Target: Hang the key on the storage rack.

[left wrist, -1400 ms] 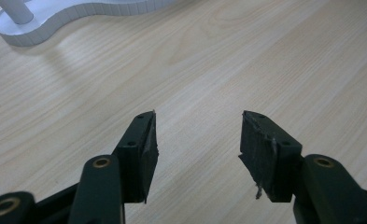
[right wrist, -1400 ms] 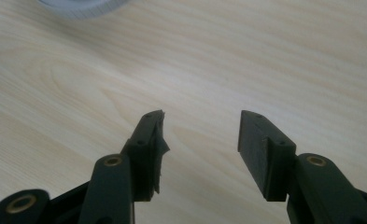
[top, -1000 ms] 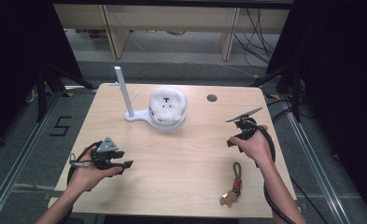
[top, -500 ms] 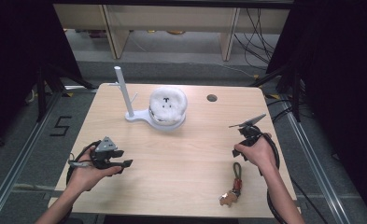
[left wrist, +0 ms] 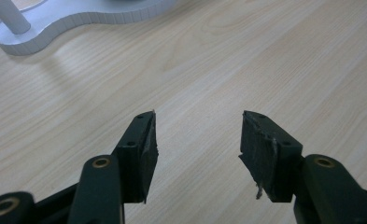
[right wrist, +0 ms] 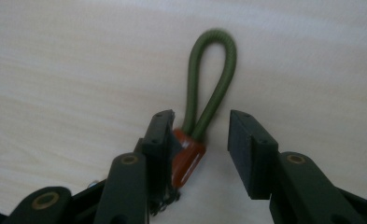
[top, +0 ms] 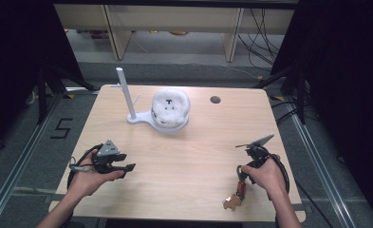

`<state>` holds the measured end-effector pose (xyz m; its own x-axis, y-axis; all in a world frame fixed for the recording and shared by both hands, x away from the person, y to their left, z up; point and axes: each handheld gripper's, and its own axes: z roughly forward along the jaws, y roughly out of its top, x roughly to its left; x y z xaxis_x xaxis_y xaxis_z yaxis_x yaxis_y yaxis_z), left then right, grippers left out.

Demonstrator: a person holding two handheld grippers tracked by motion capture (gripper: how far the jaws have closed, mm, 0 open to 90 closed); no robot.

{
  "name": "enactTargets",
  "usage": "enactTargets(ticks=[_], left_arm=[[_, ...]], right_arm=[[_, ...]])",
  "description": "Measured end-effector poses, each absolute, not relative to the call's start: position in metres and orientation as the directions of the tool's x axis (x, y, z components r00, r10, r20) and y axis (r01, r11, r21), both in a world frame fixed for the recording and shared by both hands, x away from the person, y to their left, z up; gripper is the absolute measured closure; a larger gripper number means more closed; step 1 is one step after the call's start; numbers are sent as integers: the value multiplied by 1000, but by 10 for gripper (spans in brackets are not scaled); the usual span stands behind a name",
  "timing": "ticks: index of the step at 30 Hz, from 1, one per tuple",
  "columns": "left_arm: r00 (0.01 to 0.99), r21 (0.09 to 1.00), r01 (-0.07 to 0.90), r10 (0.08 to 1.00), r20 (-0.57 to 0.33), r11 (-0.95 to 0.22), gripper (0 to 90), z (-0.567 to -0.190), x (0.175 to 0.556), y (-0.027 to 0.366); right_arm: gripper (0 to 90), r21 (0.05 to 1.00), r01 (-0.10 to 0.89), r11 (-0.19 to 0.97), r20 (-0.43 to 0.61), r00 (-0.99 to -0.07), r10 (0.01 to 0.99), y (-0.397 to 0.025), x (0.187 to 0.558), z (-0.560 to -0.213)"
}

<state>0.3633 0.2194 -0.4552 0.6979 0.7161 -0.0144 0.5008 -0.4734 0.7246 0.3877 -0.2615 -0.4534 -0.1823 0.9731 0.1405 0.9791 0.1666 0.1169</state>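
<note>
Left claw (top: 127, 167): You hold it low over the near-left part of the worktop (top: 189, 156). Its jaws stand wide apart with bare wood between them; nothing is gripped.
Left hand (top: 87, 178): It wraps the claw body from below, with the forearm entering from the near edge.
White stand (top: 139, 118): It sits at the far centre-left, an upright post on a flat curved base. In your left gripper view the base edge shows at the far left, well apart from the jaws.
White round object (top: 171, 107): It rests on the stand's base, just right of the post, with small dark marks on top.
Worktop hole (top: 215, 99): It lies at the far side, right of the round object.
Keychain (top: 236, 192): It lies near the near-right edge, with a green cord loop (right wrist: 212, 77), an orange tag (right wrist: 187, 161) and a brown charm (top: 229, 203).
Right claw (right wrist: 200, 128): You hold it over the keychain, jaws parted around the base of the loop. The orange tag sits against the left jaw; the right jaw stands clear of it.
</note>
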Motion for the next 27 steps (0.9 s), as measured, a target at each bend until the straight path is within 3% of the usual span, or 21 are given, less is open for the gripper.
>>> enactTargets(ticks=[17,22,27], left_arm=[[691,729,509,723,-28,-458,452,-458,358,220],[699,720,506,715,-19,-475,452,-456,359,221],[701,720,504,713,-17,-478,452,-456,358,221]], right_arm=[[587,62,989,132,149,-139,979,-254,369,-472],[622,65,989,131,149,-140,979,-250,370,-475],[713,51,987,149,153,-155,976,-246,373,-474]])
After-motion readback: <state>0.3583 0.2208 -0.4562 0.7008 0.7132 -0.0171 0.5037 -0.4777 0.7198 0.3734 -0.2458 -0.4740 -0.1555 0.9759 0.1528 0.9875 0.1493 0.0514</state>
